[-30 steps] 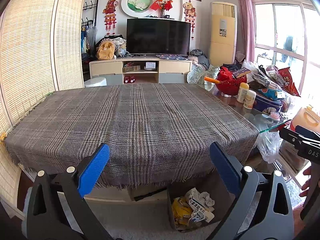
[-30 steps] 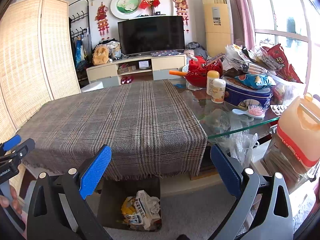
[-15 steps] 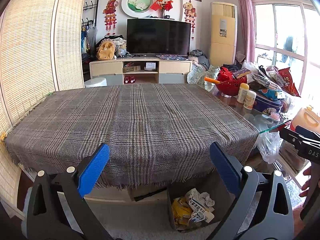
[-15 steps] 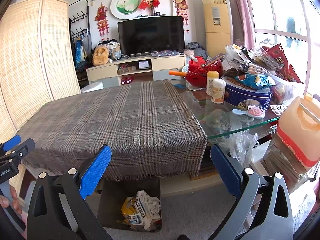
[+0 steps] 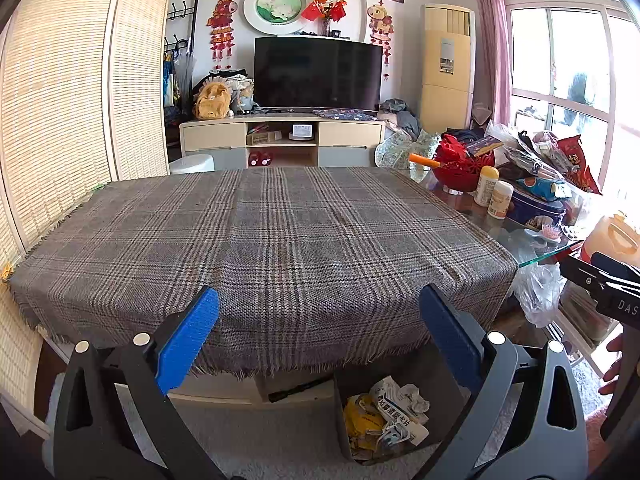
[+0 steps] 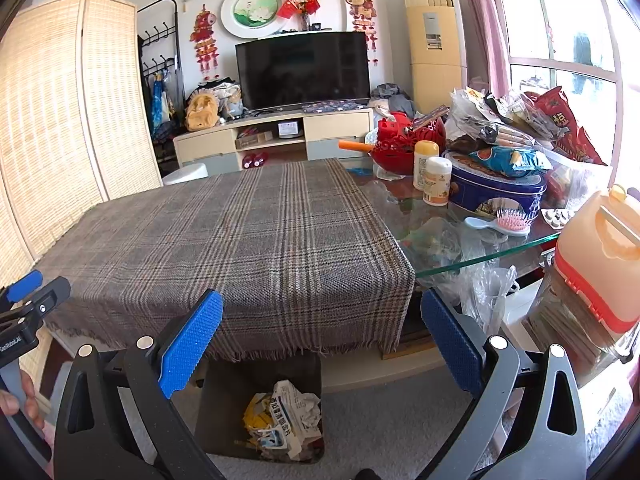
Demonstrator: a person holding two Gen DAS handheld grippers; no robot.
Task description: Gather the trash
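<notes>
The plaid tablecloth [image 5: 264, 240] lies bare to its fringed edge; both grippers' fingers spread wide, holding nothing.

Daylight pours through the tall white-framed window [image 5: 560, 80] with its pink curtain [image 5: 486, 40]. A black flat television [image 5: 318, 74] sits on a cream low cabinet [image 5: 280, 140]; woven bamboo folding screens [image 5: 60, 100] line the left wall.

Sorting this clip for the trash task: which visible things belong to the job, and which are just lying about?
Job:
- trash bin on the floor at the table edge
- crumpled paper and wrappers inside it
- left gripper, right gripper, jaws open and empty

Lying about:
- plaid tablecloth
- blue tin
- pink hairbrush
- red basket
</notes>
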